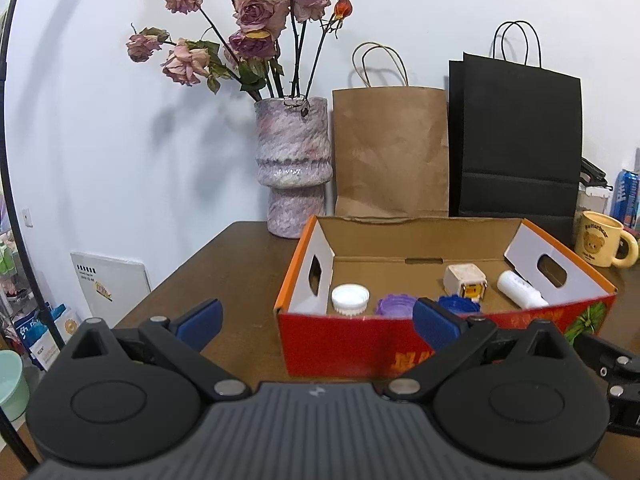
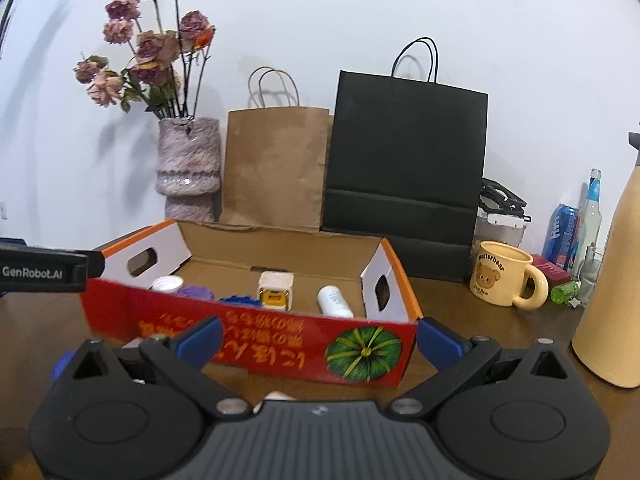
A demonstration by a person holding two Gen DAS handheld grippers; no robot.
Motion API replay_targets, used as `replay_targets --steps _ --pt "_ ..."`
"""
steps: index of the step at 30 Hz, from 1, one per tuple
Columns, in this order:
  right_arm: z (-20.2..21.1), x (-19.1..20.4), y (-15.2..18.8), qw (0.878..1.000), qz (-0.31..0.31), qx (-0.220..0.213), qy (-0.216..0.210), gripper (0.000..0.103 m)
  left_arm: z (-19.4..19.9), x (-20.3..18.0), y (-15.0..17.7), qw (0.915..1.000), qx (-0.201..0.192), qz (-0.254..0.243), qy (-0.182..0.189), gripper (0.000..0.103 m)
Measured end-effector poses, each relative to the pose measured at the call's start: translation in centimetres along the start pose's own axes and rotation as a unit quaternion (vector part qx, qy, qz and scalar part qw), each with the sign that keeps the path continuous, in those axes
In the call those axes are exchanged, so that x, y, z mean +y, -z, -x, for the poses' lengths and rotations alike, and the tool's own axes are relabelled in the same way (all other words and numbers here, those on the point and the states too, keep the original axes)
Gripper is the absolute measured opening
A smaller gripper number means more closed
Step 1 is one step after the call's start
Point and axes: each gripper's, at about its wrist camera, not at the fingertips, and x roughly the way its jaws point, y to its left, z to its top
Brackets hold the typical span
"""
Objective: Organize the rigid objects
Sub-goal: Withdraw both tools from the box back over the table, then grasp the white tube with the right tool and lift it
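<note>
The left tool (image 1: 316, 322) is being held wide open with nothing between its blue fingers (image 1: 200, 322), just in front of the red cardboard box (image 1: 344, 340); the right tool (image 2: 318, 340) is likewise being held wide open and empty, its fingers (image 2: 202, 338) spread before the box's red front wall. The box is being carried by the brown bench (image 1: 224, 272); inside it, along the near wall, a white cap (image 1: 350, 298), a purple cap (image 1: 394, 306) and a blue cap (image 1: 460, 304) are being seen in a row, the blue one partly hidden by a finger; a cream cube (image 1: 466, 278) is sitting behind the blue cap, and a white bottle (image 1: 520, 289) is lying on its side near the right flap. Behind the box, a vase of dried roses (image 1: 294, 168), a brown paper bag (image 1: 390, 152) and a black paper bag (image 1: 516, 140) are being seen against the wall; a yellow bear mug (image 2: 502, 278) is standing to the box's right.
</note>
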Motion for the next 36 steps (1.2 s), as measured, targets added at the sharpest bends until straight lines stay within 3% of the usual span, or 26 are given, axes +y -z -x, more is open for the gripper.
replay_targets --steps 21,36 --pt "4.5 3.1 3.2 0.999 0.0 0.048 0.0 0.103 4.4 3.7 3.5 0.9996 0.028 -0.003 0.003 0.103" --pt "2.0 6.0 4.4 0.991 0.029 0.132 -0.015 0.103 4.2 4.4 3.6 0.9987 0.051 0.006 0.0 0.103"
